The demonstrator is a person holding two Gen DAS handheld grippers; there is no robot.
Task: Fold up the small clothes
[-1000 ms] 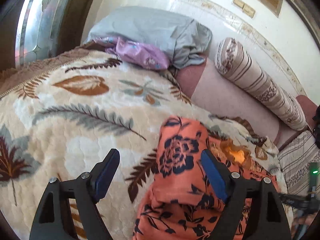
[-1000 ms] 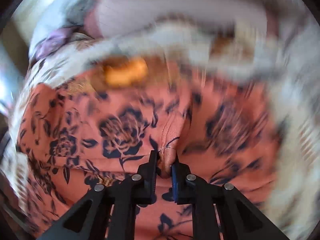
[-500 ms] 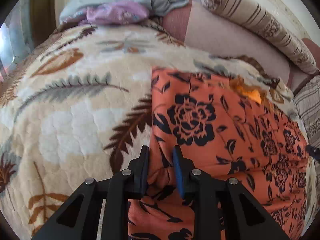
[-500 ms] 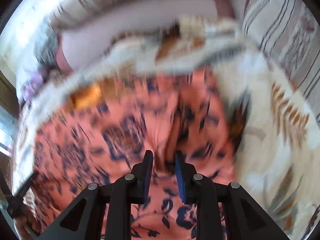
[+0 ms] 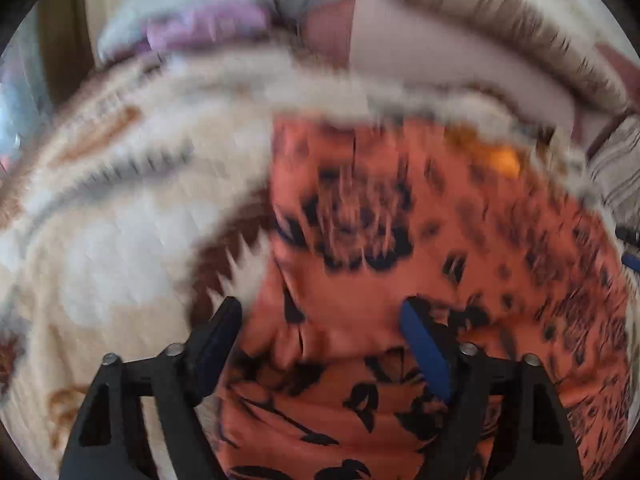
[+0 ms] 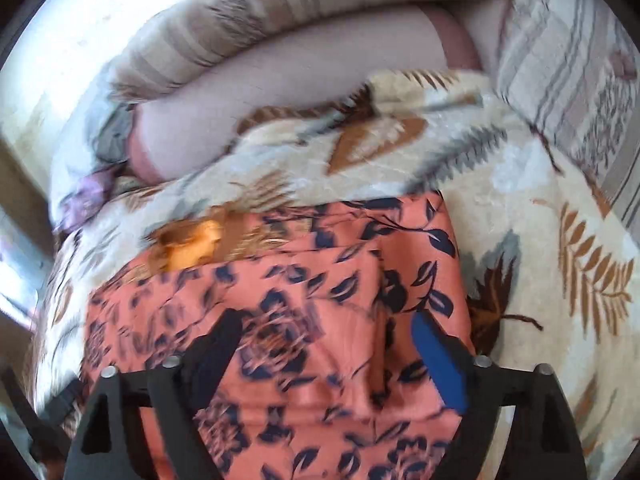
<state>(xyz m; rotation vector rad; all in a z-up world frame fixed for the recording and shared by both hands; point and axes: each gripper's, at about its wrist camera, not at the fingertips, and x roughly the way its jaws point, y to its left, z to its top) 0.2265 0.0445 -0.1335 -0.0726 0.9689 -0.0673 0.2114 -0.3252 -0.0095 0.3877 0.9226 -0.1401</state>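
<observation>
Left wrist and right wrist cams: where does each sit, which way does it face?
Left wrist: on the left gripper, angled down at the garment's left part on the blanket; its open fingers show.
Right wrist: on the right gripper, angled down at the garment's right part; open fingers show.
Shared: garment, blanket, bolster.

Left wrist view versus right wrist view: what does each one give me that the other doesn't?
Only the left wrist view shows the garment's left edge against the blanket, and the left tool open above the cloth, its jaws just opened.

Only the right wrist view shows the garment's right edge, a striped cushion, and the right tool open, its jaws just opened.

Both show the orange floral garment flat on the leaf-print blanket.
</observation>
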